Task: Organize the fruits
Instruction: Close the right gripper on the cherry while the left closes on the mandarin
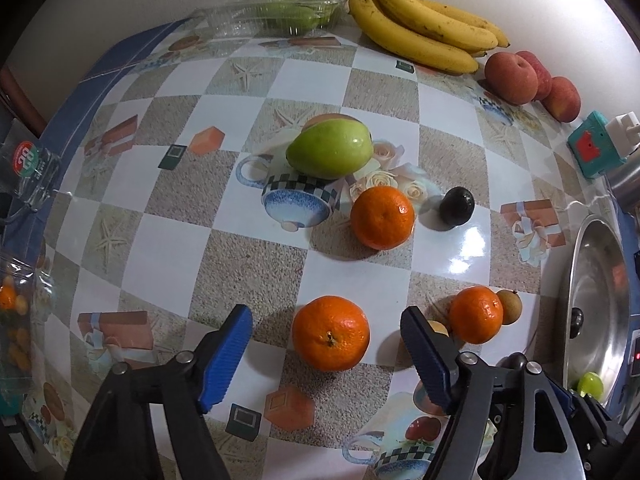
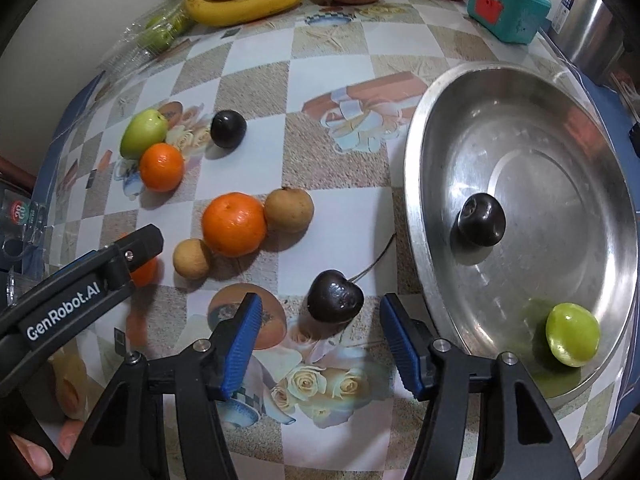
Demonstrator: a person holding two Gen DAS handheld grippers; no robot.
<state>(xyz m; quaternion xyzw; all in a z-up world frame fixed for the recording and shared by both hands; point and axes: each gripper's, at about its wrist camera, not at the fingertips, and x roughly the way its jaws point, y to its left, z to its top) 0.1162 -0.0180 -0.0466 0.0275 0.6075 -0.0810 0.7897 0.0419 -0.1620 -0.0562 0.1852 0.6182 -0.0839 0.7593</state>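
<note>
My left gripper (image 1: 326, 315) points down at the patterned table and stands open. An orange (image 1: 331, 334) lies between its blue pads (image 1: 226, 356) with a gap on each side. My right gripper (image 2: 321, 301) is open too, with a dark cherry (image 2: 335, 296) and its stem between the jaws, untouched. Just right of it lies a steel plate (image 2: 560, 100) holding another dark cherry (image 2: 481, 219) and a green grape (image 2: 573, 334). The left gripper's finger (image 2: 140, 242) shows at the left of the right wrist view, above its orange.
Loose on the table are two more oranges (image 2: 234, 224) (image 2: 161, 167), two brown longans (image 2: 289, 210) (image 2: 192, 258), a green fruit (image 1: 330, 148) and a third dark cherry (image 1: 457, 202). Along the back wall lie bananas (image 1: 424, 20), peaches (image 1: 512, 78), a clear box (image 1: 280, 8) and a teal device (image 2: 508, 8).
</note>
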